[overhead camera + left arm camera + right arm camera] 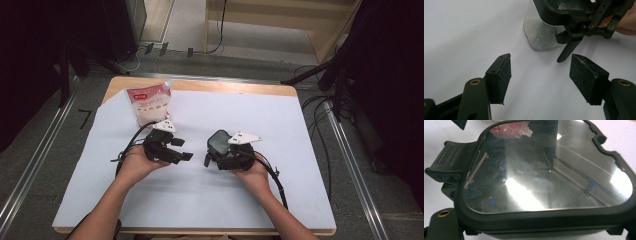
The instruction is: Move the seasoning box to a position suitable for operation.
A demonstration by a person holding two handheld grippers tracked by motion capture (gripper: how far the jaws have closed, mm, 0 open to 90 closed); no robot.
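- Between my left gripper (186, 156) and the lidded container (218, 141), bare white sheet (200, 200) lets me pass.
- The pouch (149, 104) blocks the far-left corner.

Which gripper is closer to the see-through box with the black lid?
Right. The right gripper is at the box, which sits against its jaws. The left gripper waits open, a little apart from it.

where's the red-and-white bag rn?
In the high view the red-and-white bag stands at the far left of the white table cover, just beyond the left gripper, untouched by either gripper.
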